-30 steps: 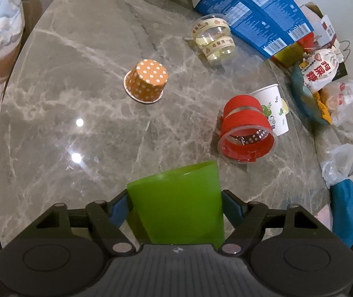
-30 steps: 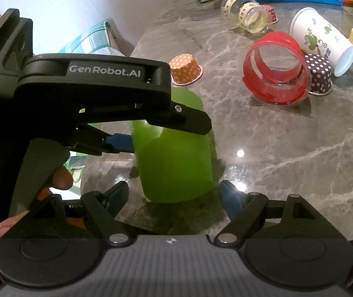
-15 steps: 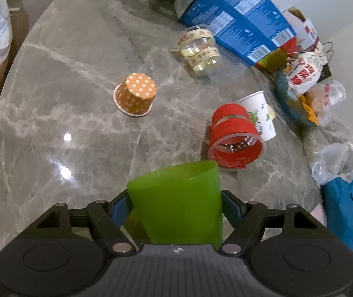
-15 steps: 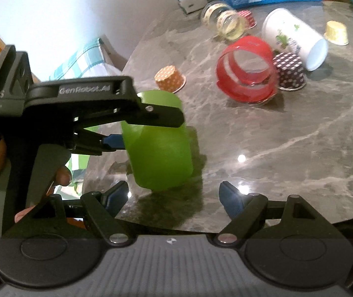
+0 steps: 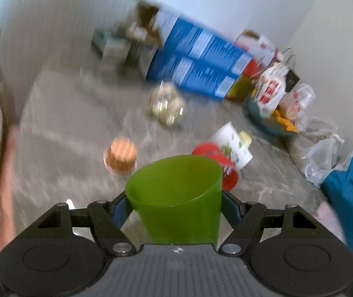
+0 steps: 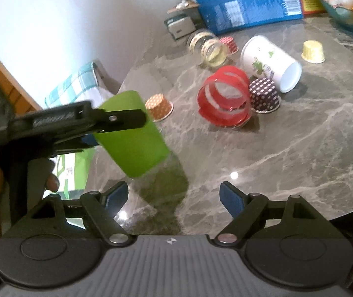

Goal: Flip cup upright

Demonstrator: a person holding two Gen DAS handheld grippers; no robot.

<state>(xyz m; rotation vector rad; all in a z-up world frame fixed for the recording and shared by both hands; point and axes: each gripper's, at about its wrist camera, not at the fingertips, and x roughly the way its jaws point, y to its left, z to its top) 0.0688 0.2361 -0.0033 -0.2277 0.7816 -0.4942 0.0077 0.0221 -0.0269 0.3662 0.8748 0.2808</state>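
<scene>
Green cup (image 5: 176, 198) lifted and tilted since earlier, clamped in left tongs (image 5: 174, 203), table blurred, right tongs (image 6: 174, 195) apart.

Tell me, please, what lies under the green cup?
Below the lifted, tilted green cup only bare marble table and its shadow show. Its inside looks empty, the bottom hidden.

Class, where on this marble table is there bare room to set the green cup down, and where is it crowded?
Bare marble lies right of the green cup, in front of the red ring and purple dotted cup, before the right hand-held gripper. Behind them, by the white cup and jar, it's crowded.
</scene>
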